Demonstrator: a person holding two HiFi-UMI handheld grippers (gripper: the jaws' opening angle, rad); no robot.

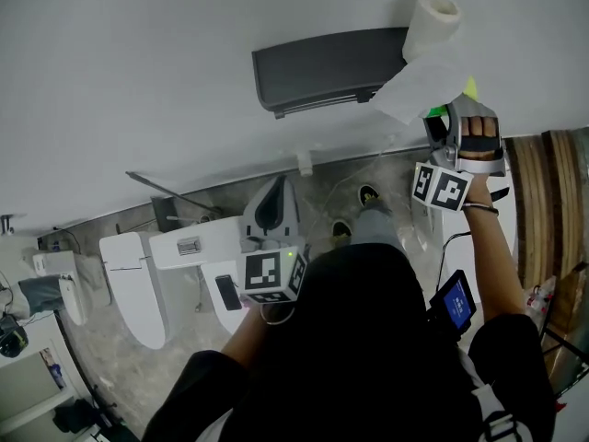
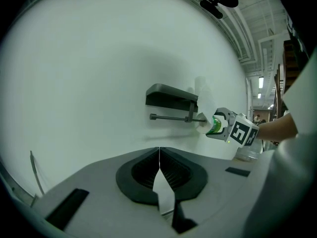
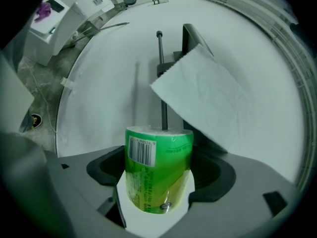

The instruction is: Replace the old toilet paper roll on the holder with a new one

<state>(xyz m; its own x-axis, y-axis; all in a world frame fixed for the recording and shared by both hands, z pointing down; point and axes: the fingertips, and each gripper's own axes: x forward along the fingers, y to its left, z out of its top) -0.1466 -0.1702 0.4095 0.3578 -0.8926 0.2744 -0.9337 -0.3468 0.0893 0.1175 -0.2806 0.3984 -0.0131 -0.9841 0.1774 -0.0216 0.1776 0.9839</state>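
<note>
A dark grey wall holder [image 1: 327, 67] has a thin bare rod [image 2: 171, 117] under its cover. At the holder's right end sits a white toilet paper roll [image 1: 433, 21], a loose sheet [image 1: 414, 90] hanging from it. My right gripper [image 1: 451, 118] is shut on a new roll in green wrapping [image 3: 157, 175], held end-on at the tip of the rod [image 3: 161, 78]. The white sheet [image 3: 208, 98] hangs just beside it. The left gripper view shows the same roll [image 2: 214, 125] at the rod's free end. My left gripper [image 1: 273, 205] hangs low, shut with nothing in it.
Below on the stone floor stand a white toilet [image 1: 138, 284] and a white unit with a dark phone [image 1: 227, 291] on it. Wooden slats [image 1: 543, 201] rise at the right. The wall around the holder is plain white.
</note>
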